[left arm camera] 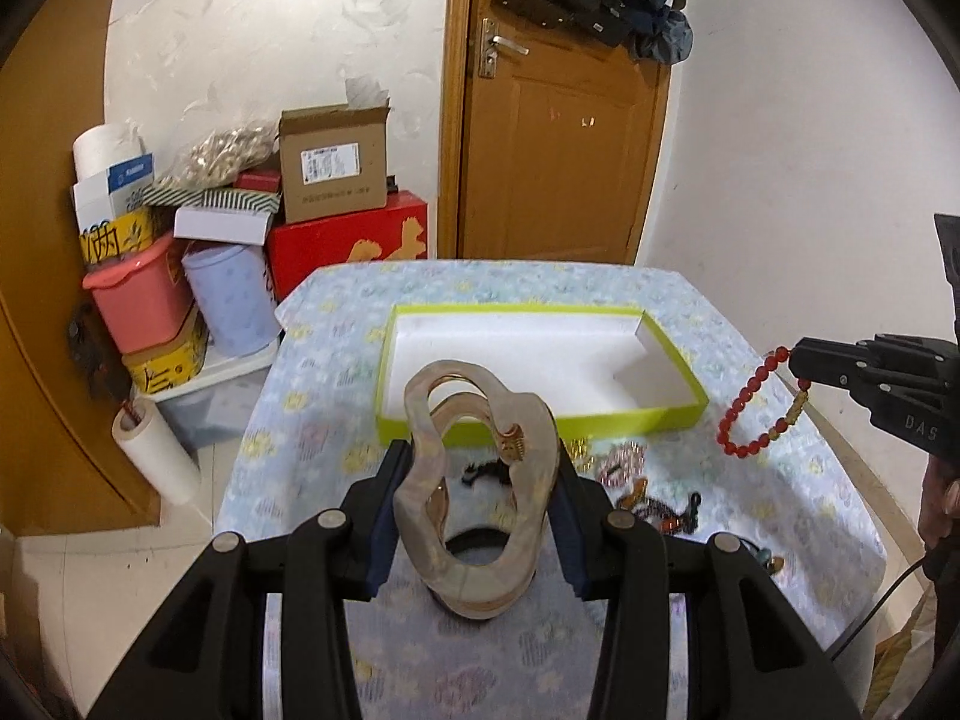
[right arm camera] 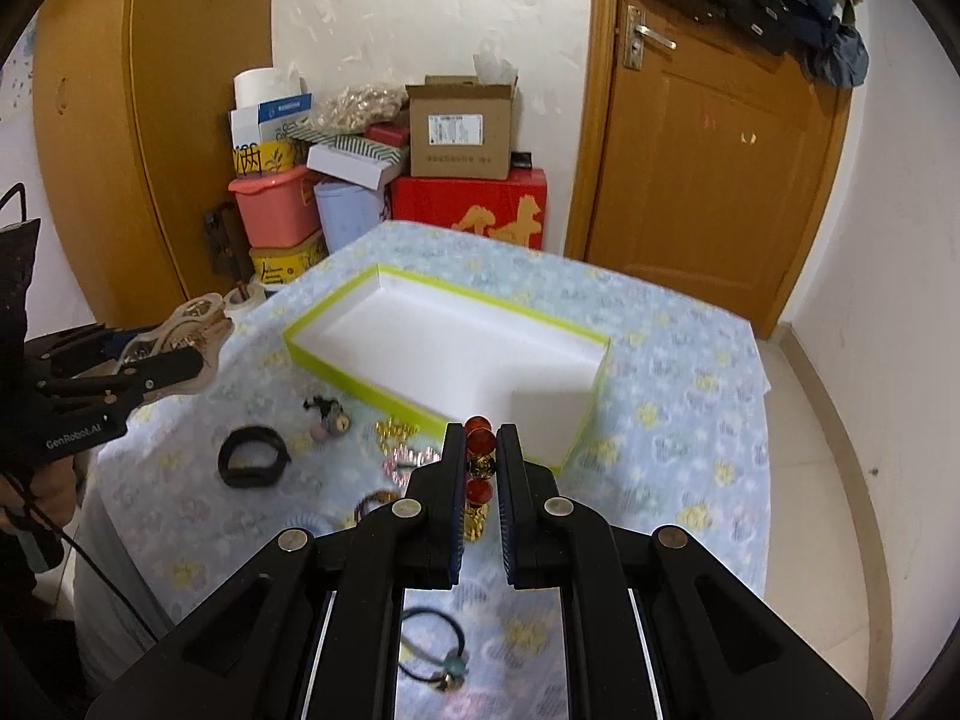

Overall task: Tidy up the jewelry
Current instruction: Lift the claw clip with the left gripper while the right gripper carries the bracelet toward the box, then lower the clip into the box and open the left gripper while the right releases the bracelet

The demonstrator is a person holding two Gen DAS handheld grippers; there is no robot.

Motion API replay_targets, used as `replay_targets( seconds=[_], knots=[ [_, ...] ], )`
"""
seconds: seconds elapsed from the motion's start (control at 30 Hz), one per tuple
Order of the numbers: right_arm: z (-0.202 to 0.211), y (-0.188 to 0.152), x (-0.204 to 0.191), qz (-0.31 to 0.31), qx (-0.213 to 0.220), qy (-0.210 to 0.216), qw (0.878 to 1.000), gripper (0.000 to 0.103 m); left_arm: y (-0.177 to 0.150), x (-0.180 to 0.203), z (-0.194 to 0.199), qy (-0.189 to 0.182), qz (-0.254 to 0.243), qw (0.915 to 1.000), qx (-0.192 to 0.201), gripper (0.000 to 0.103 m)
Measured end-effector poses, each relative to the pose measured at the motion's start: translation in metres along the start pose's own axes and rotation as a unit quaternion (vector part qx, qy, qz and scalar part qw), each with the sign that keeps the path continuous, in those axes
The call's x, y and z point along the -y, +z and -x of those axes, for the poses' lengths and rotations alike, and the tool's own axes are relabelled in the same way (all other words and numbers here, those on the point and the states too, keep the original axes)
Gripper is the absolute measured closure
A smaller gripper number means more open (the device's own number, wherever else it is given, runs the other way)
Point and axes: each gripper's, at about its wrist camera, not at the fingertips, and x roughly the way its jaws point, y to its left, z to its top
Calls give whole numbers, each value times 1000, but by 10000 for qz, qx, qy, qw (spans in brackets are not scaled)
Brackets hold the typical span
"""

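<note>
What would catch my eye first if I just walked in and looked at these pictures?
Probably the big beige hair claw clamped in the left gripper, lifted above the flowered tablecloth. Next, the red bead bracelet dangling from the right gripper, off to the side. Between them on the table sits an empty white box with a lime-green rim, with small trinkets scattered in front of it.

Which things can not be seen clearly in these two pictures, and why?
- Left wrist view: the hair claw in the left tool hides the table behind it.
- Right wrist view: the right tool covers most of the red bracelet.
- Small trinkets beside the green box: too small and blurred.
</note>
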Motion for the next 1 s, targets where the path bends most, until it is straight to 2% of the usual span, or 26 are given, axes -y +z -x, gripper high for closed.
replay_targets(
  seconds=[0.5,1.0],
  knots=[
    [-40,44,15,74,46,13,10000,94,46,-3,-50,-126,-142,9998,12,58],
    [-117,56,44,-94,-317,16,9995,94,64,-16,-140,-37,-192,9984,-532,58]
  ],
)
